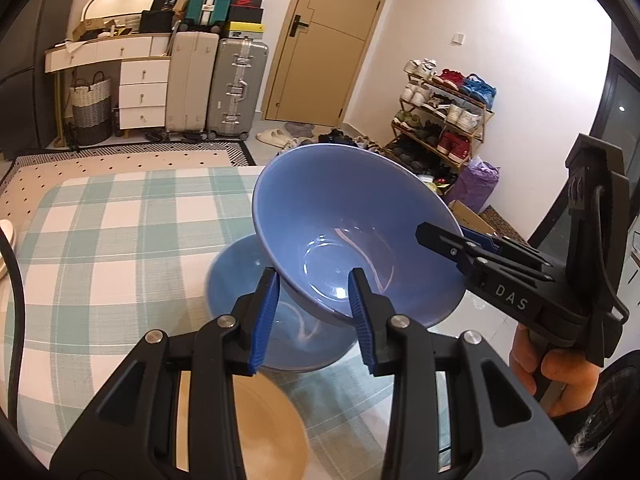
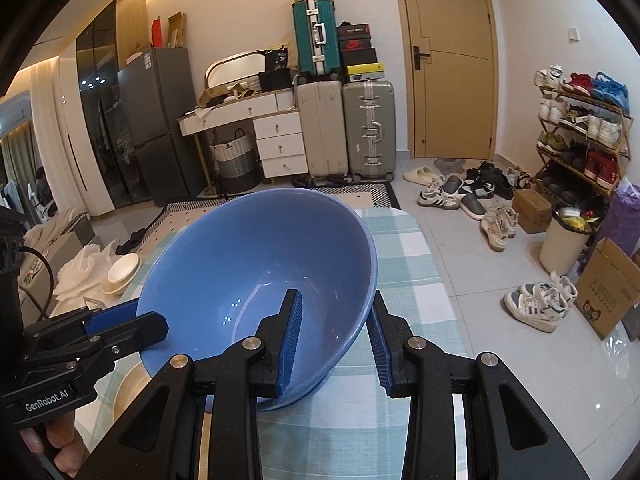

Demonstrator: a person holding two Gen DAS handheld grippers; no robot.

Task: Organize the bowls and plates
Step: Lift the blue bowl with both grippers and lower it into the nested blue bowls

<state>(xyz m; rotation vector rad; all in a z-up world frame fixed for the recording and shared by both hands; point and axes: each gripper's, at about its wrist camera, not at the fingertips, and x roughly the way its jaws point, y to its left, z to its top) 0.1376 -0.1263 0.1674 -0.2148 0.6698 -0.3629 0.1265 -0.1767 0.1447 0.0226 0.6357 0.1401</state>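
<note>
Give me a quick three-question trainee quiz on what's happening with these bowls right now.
1. True or false: the tilted blue bowl rests flat on the checked tablecloth.
2. What sits beneath the tilted bowl? A) a second blue bowl B) a suitcase C) a shoe
3. Fill in: counting the left claw and the right claw, the tilted bowl's rim is gripped by ___ claws.

Key: 1 false, it is lifted and tilted; 2 A; 3 two.
</note>
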